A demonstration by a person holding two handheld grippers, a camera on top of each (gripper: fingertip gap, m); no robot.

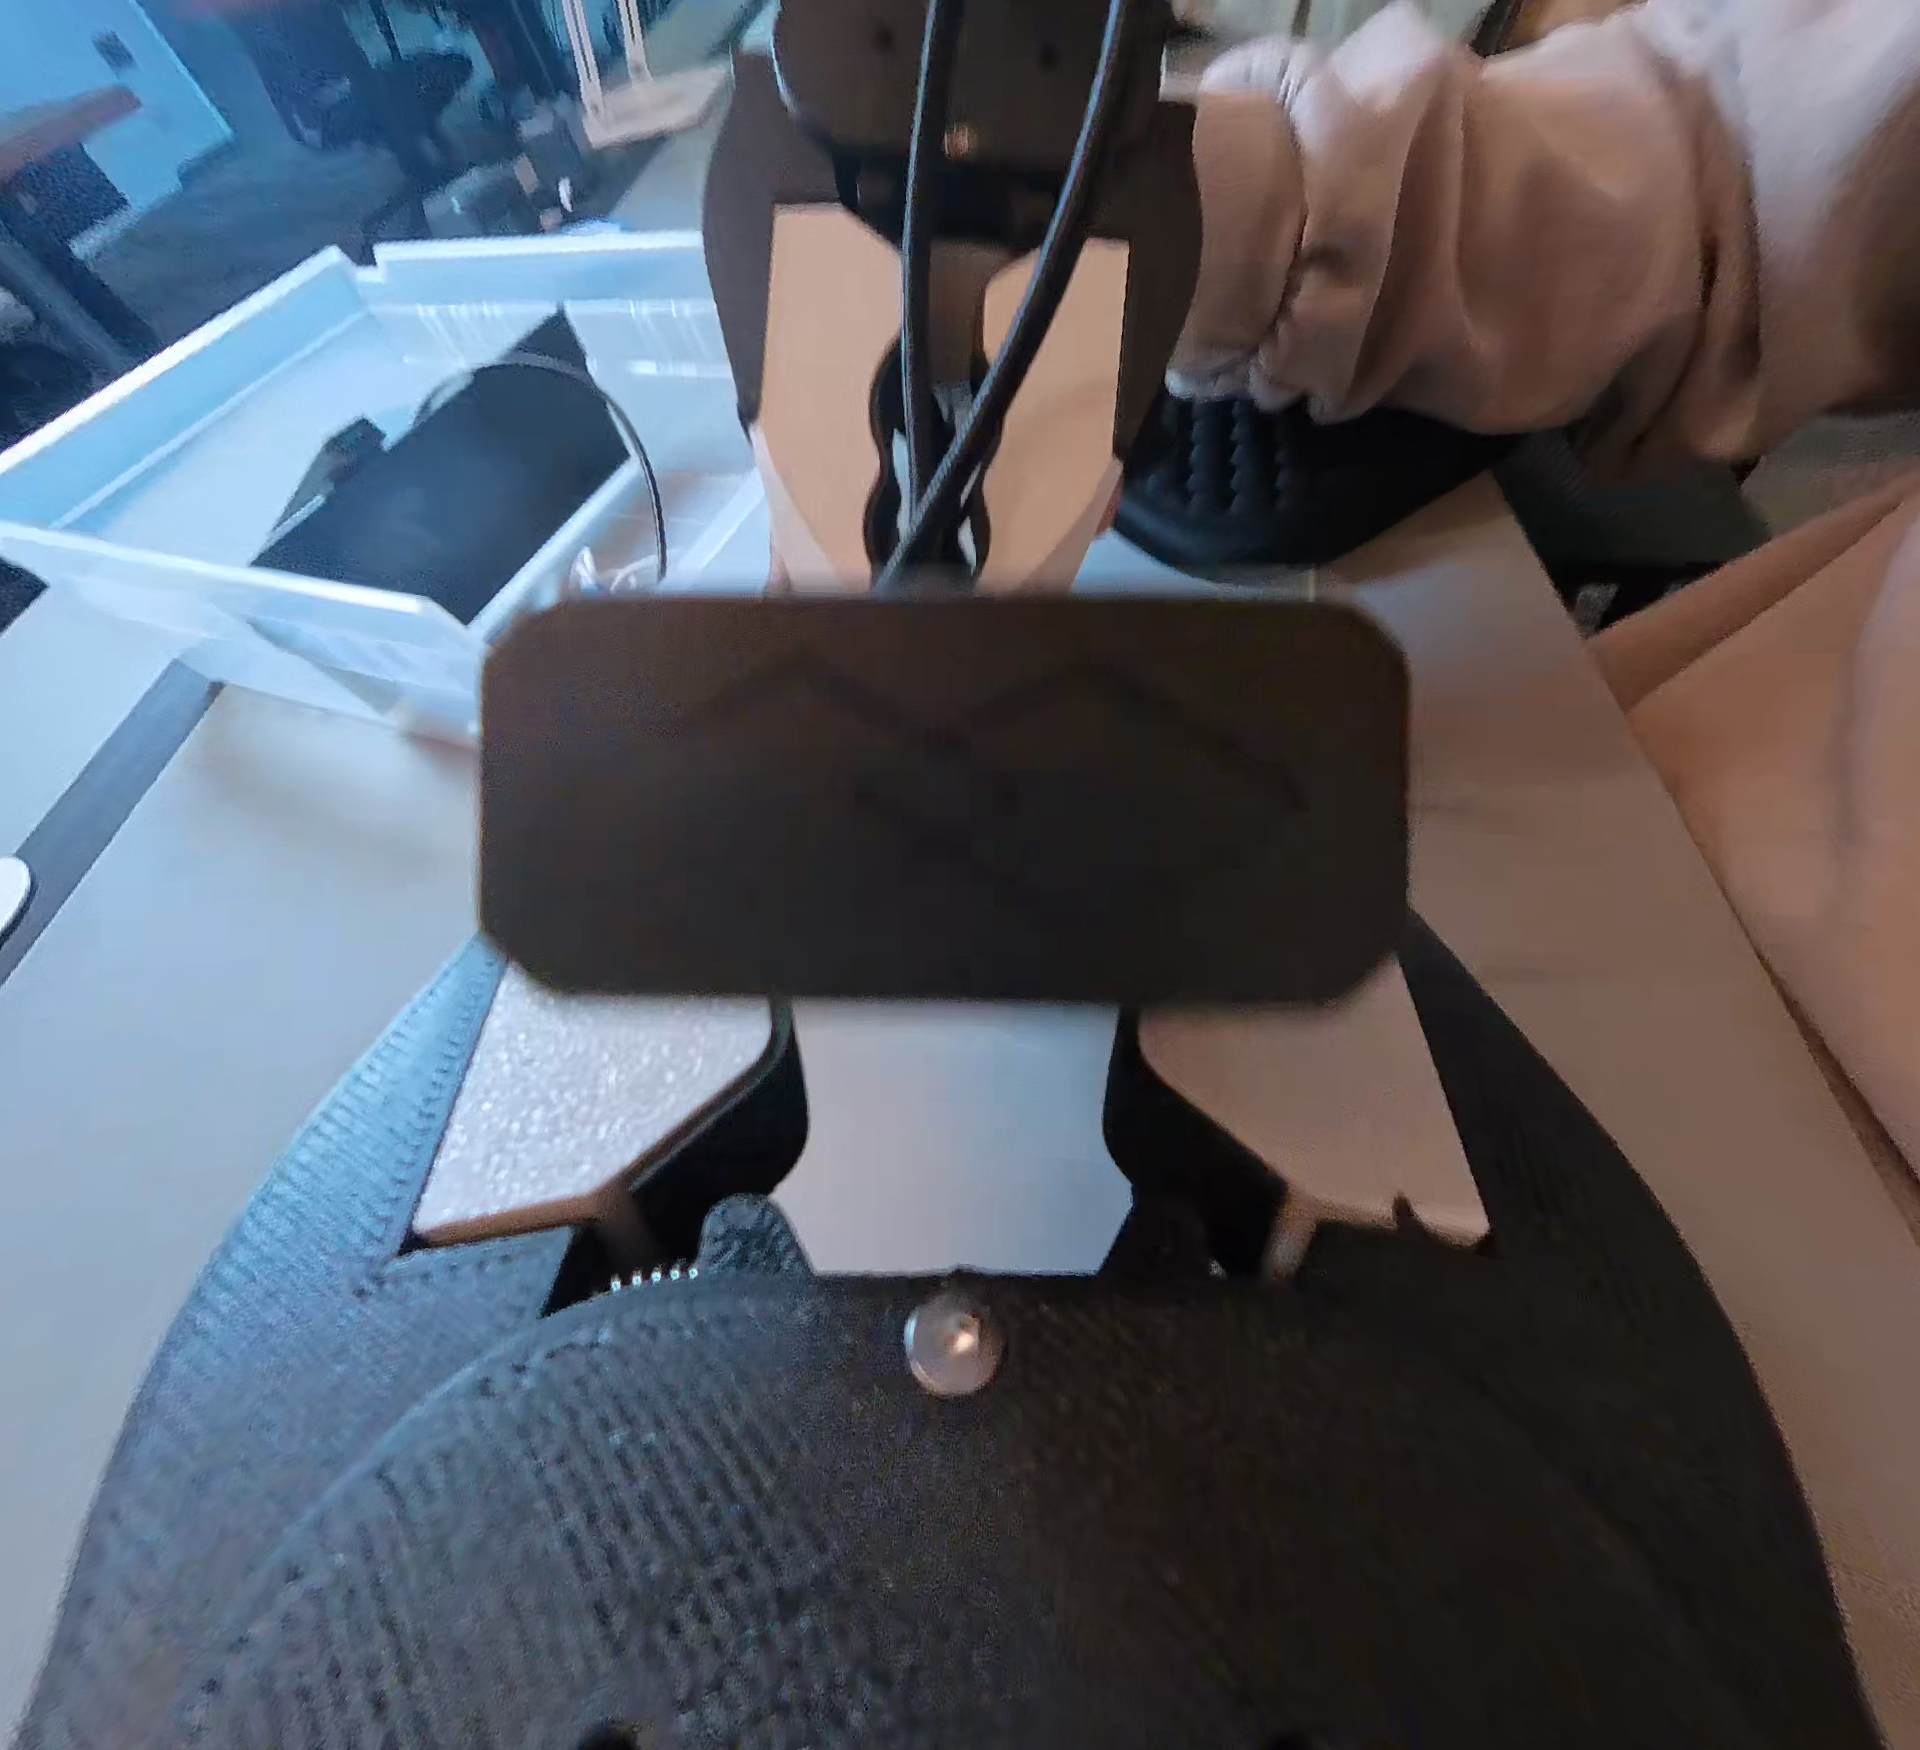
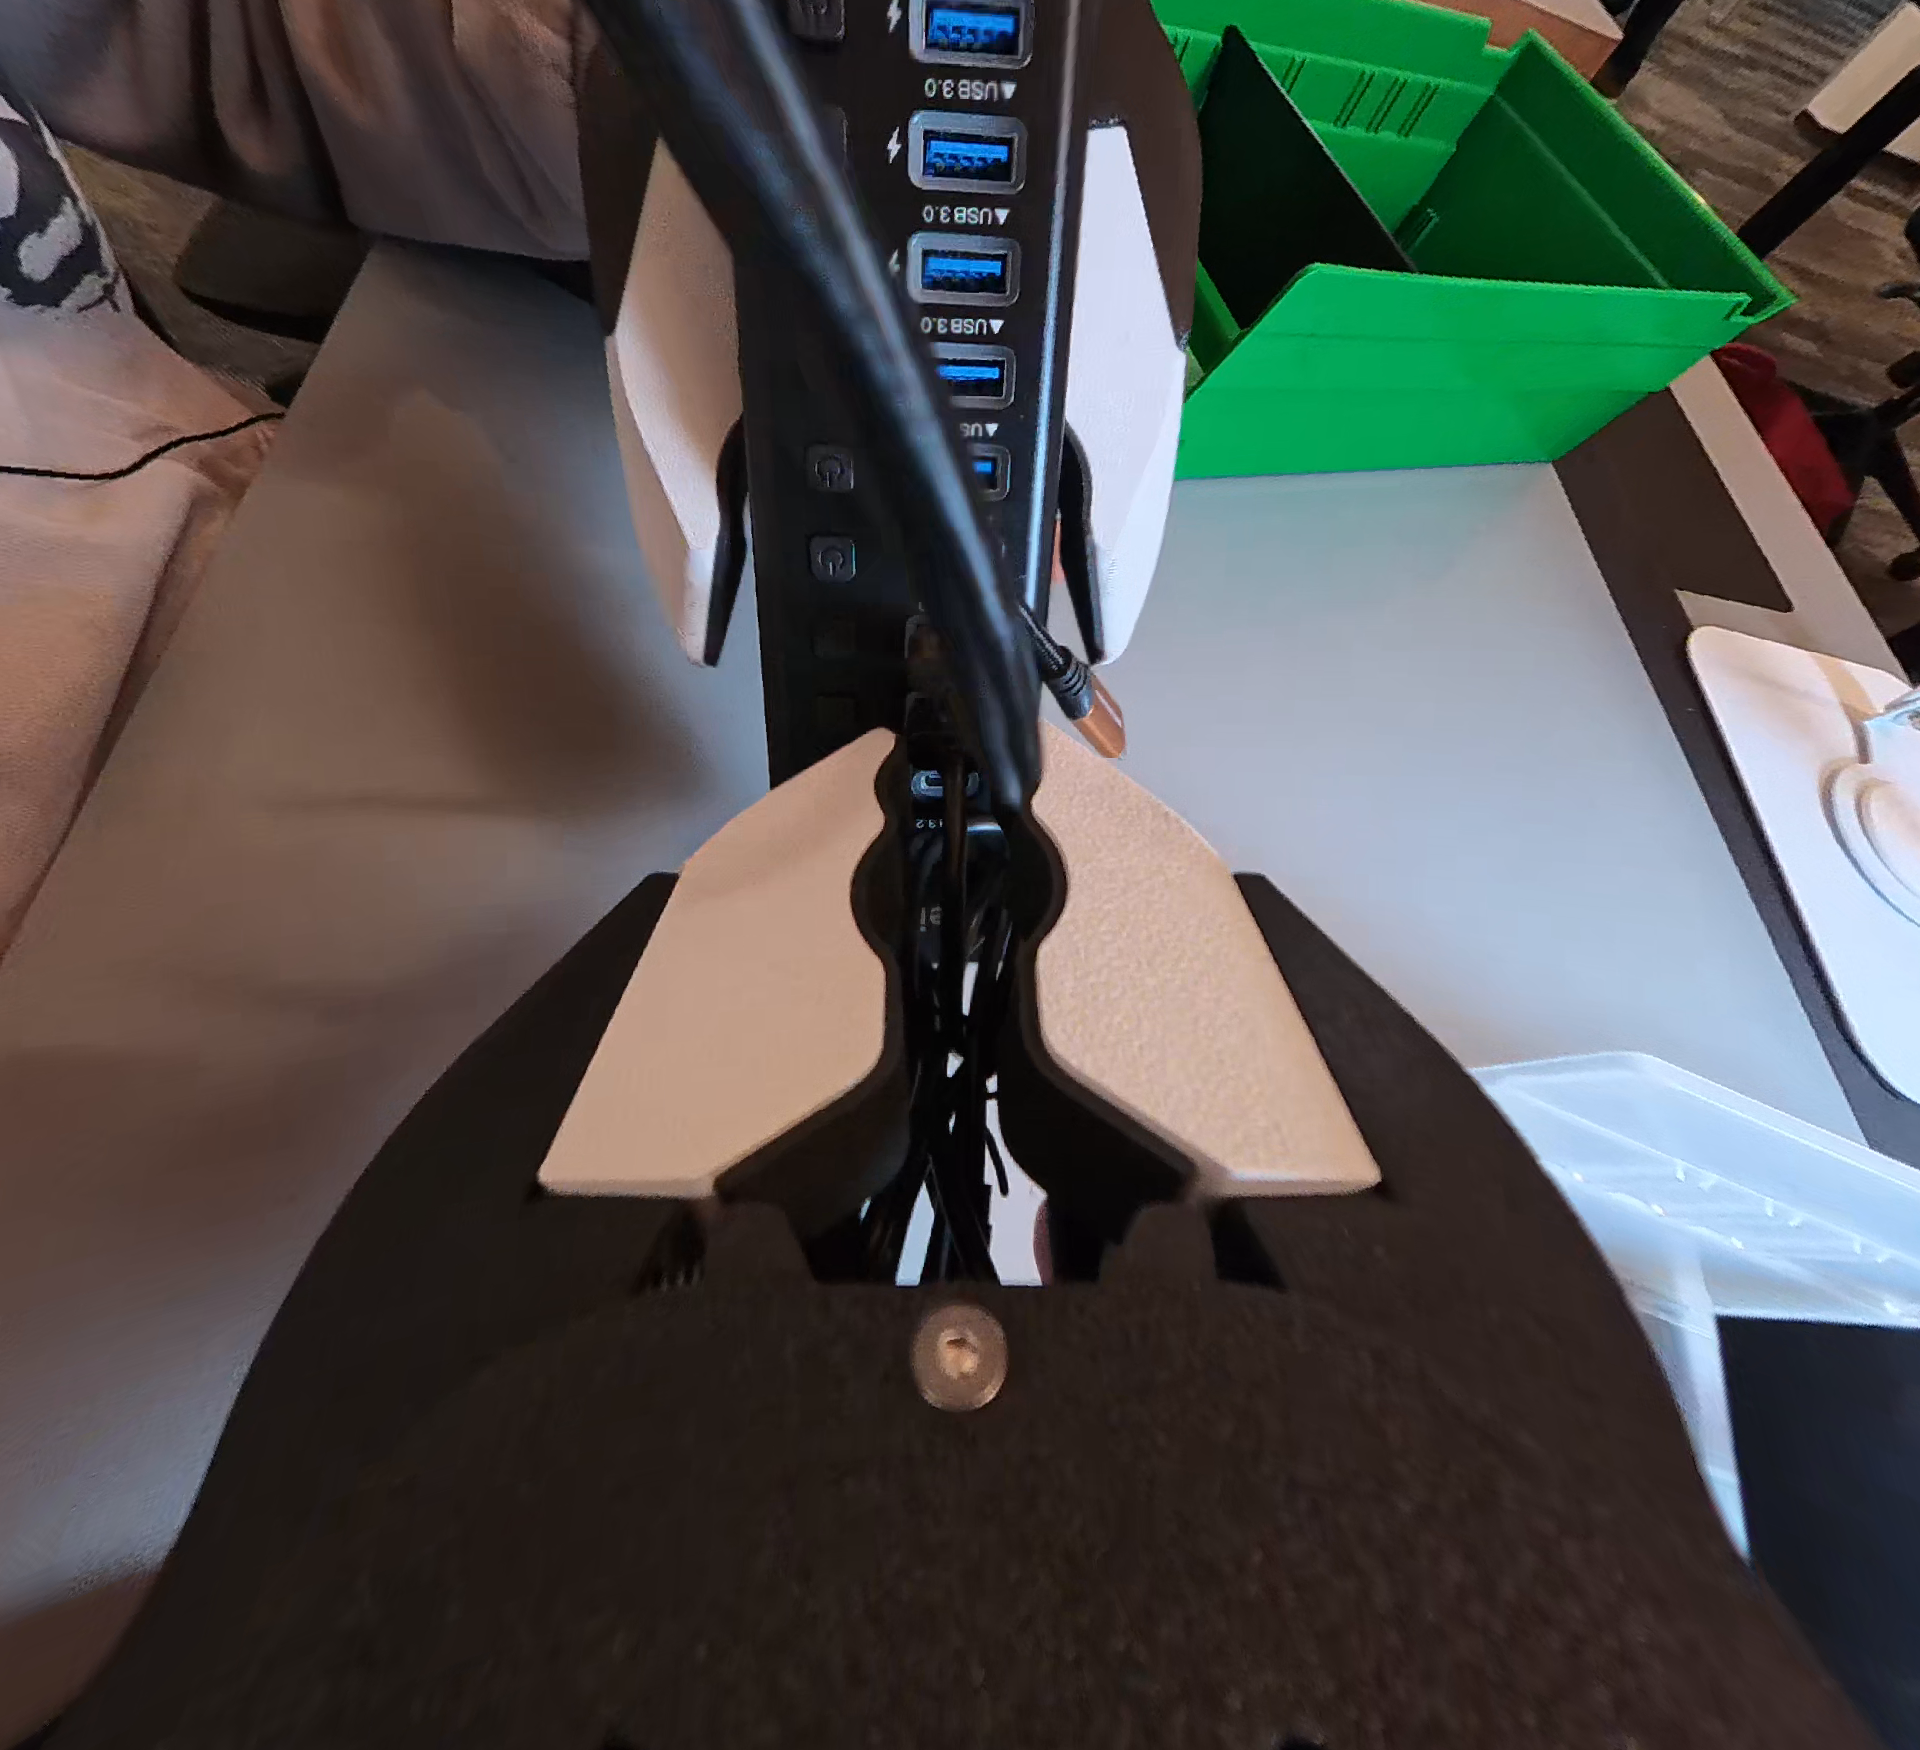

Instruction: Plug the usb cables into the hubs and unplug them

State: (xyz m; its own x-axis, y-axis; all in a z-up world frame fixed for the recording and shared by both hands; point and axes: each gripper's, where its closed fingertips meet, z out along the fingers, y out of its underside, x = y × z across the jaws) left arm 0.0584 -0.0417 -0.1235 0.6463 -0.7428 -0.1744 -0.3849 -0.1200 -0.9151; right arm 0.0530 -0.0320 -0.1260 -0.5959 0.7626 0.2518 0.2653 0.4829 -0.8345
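Note:
My left gripper (image 1: 945, 999) is shut on a long black USB hub (image 1: 940, 796), held by its sides; I see the hub's end face. In the right wrist view the hub (image 2: 935, 246) points away with a row of blue ports, and the left gripper (image 2: 904, 640) clamps its middle. My right gripper (image 2: 961, 796) is shut on a black USB cable (image 2: 956, 973) at the hub's near end; whether its plug is seated is hidden. It also shows in the left wrist view (image 1: 925, 495). A thicker black cable (image 2: 790, 194) crosses in front of the hub.
A green bin (image 2: 1455, 329) stands on the table (image 2: 1403, 713) behind the hub. A clear plastic box (image 2: 1714, 1201) is at the right, also in the left wrist view (image 1: 312, 588). A white tray (image 2: 1787, 817) lies at the right edge. A person's beige sleeve (image 1: 1507, 225) holds the right gripper.

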